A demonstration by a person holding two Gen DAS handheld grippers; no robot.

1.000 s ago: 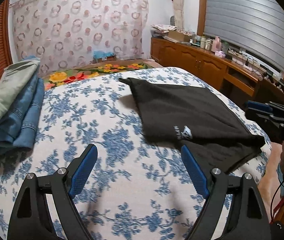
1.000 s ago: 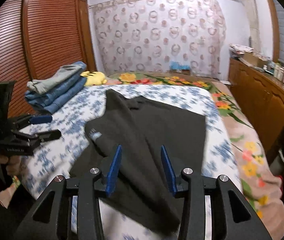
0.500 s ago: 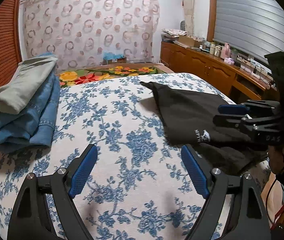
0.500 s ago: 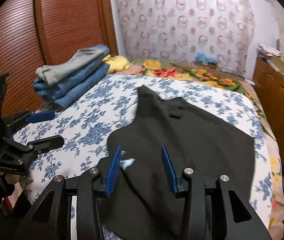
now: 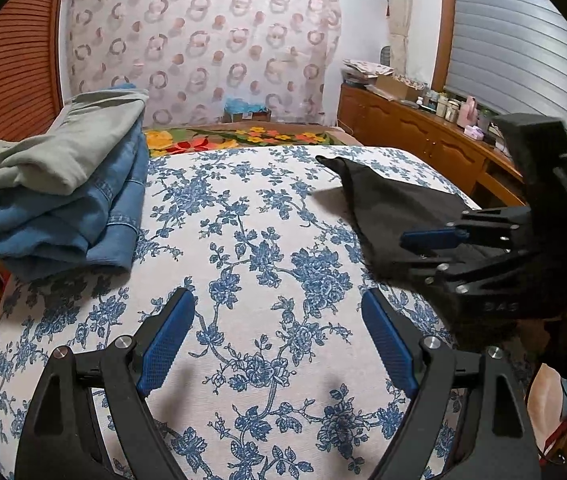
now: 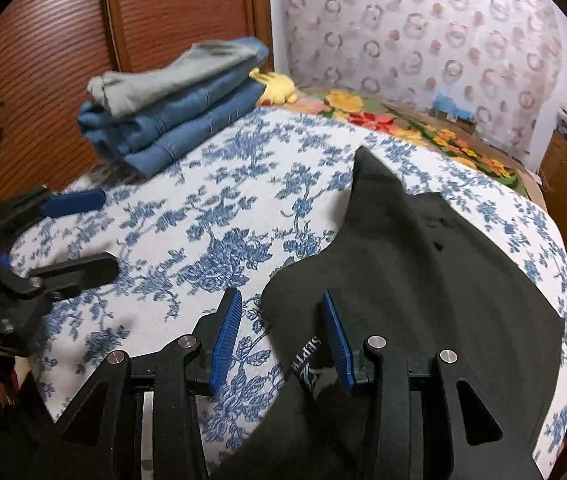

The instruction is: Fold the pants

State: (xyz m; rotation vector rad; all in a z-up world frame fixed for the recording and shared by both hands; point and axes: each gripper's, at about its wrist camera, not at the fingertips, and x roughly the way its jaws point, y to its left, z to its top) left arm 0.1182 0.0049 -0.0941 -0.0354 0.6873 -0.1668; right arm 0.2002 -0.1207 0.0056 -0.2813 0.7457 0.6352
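While black fabric pants [image 6: 423, 280] sprawl across the blue-flowered white bed [image 5: 243, 240], the right claw [image 6: 281, 336] hovers half-apart over their hem; the left claw [image 5: 279, 344], wide apart, hangs empty beside them.

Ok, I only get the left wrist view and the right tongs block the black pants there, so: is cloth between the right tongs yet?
Observer: Yes, the black pants edge lies between the right tongs, but the pads stand apart from it.
Operator: Any marking nearby?
Observer: A white logo sits between the pads.
Operator: Anything behind the folded pile?
Observer: A yellow plush toy beyond the jeans.
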